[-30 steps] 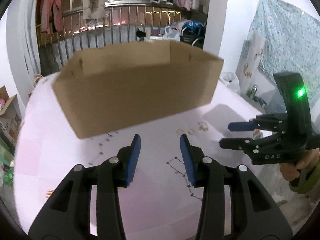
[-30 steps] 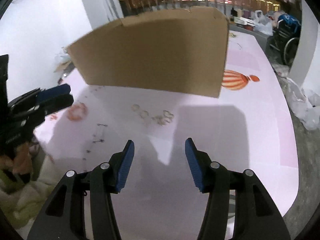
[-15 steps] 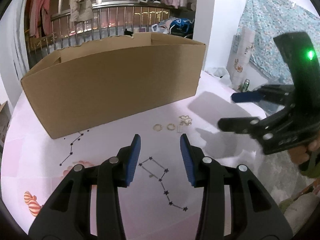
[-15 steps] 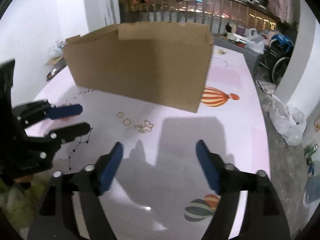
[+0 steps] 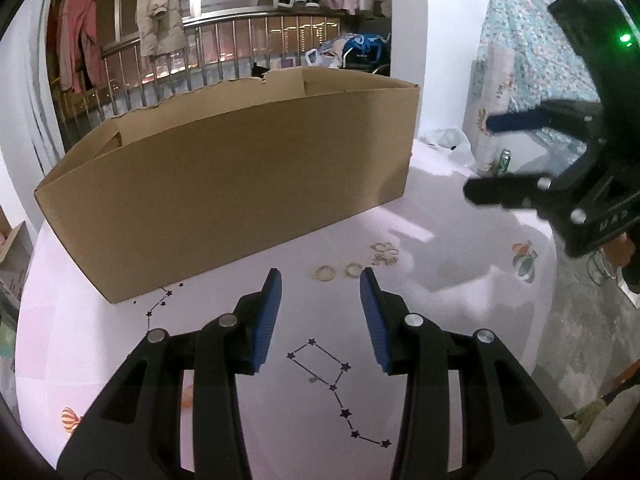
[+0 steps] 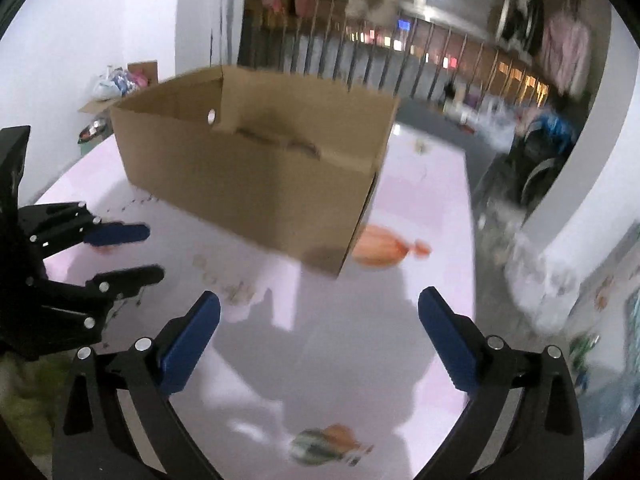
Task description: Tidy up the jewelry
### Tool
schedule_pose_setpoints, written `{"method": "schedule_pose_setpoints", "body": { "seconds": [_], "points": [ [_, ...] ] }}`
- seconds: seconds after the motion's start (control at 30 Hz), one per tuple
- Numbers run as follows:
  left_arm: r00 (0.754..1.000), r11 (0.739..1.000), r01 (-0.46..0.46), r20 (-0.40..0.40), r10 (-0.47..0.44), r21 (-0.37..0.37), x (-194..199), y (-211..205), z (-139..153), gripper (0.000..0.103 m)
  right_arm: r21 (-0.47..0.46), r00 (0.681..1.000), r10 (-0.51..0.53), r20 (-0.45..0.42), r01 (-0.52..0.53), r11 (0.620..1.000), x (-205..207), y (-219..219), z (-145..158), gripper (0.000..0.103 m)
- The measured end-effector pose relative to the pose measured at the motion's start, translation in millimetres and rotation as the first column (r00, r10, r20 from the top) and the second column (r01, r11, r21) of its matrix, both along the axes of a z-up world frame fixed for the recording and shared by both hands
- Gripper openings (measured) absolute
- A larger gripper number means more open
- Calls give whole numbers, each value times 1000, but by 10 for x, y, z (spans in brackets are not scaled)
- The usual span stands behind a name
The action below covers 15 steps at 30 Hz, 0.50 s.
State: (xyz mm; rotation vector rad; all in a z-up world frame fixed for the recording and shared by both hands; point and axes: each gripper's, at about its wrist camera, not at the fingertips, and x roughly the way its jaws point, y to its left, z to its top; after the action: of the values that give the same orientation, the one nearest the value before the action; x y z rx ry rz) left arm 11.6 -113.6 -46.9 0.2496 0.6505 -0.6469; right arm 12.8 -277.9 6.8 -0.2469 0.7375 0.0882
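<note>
Your left gripper (image 5: 320, 316) hangs low over the pink tabletop (image 5: 440, 360), jaws partly open with nothing between them, lined up toward the two gold rings (image 5: 338, 271) just ahead, likely so you can close on one. The rings and a small tangle of gold jewelry (image 5: 385, 253) lie in a short row along the front of the open cardboard box (image 5: 240, 196), just beside it (probably where the pieces go). Your right gripper (image 6: 320, 336) is raised, its jaws opening wide and empty. The box's long side faces you.
</note>
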Motion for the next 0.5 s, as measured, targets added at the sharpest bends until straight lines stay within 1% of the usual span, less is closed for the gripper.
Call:
{"method": "schedule_pose_setpoints", "body": {
  "seconds": [0.1,0.17,0.2,0.27,0.33,0.4,0.47,0.5],
  "points": [
    [1000,1000,7,8,-7,20,-18,-35,-2,38,39,994,81,69,-84,996,-79,1,75,97],
    [1000,999,20,9,-20,26,-15,-56,2,38,39,990,84,113,-89,995,-115,7,72,97],
    [1000,999,28,10,-28,37,-9,-76,-6,37,26,989,85,118,-89,996,-109,19,47,97],
    [999,997,45,10,-46,57,3,-114,-23,34,13,990,84,114,-86,996,-105,49,2,97],
    [998,996,56,6,-56,68,29,-142,-31,32,26,991,89,103,-92,995,-100,71,-55,97],
    [998,995,68,-3,-68,71,75,-142,-56,28,65,991,100,85,-106,992,-75,53,-103,97],
    [997,995,75,-11,-74,73,98,-150,-70,27,142,993,102,53,-108,984,-25,3,-138,97],
    [997,994,80,-12,-79,70,109,-163,-65,26,160,994,102,41,-107,981,2,-11,-158,97]
  ]
}}
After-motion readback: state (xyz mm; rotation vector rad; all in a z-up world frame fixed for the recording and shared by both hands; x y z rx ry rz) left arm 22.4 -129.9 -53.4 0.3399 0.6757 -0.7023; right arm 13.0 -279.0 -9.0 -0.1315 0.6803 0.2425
